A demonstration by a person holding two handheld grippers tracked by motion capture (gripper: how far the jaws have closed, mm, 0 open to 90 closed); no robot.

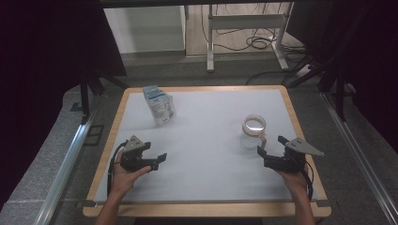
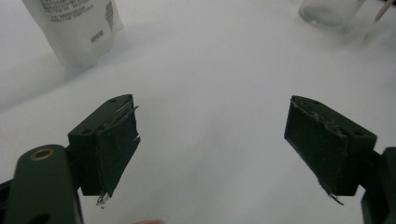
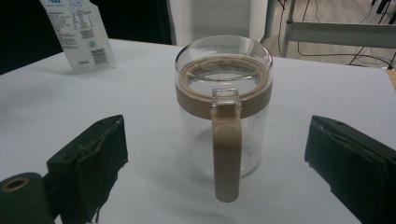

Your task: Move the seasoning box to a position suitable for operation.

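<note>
Left hand (image 1: 123, 174): comes in from the bottom edge, gripping its tool from behind.
Left gripper (image 1: 157, 161): low over the table, jaws spread wide, nothing between them.
Right hand (image 1: 294, 178): forearm angled inward.
Right gripper (image 1: 271, 145): jaws wide apart, holding nothing.

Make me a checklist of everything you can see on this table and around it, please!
Surface: white table top with a wooden rim, bare around the things.
Job's things: clear jug with tan band and handle, upright, looks empty; white pouch, upright.
Clutter: nothing seen.
Grippers: left gripper open, holding nothing; right gripper open, jug handle ahead of its jaws, untouched.
Cables: black floor cables beyond the table.
Surroundings: grey desk frame, dark curtains.
</note>
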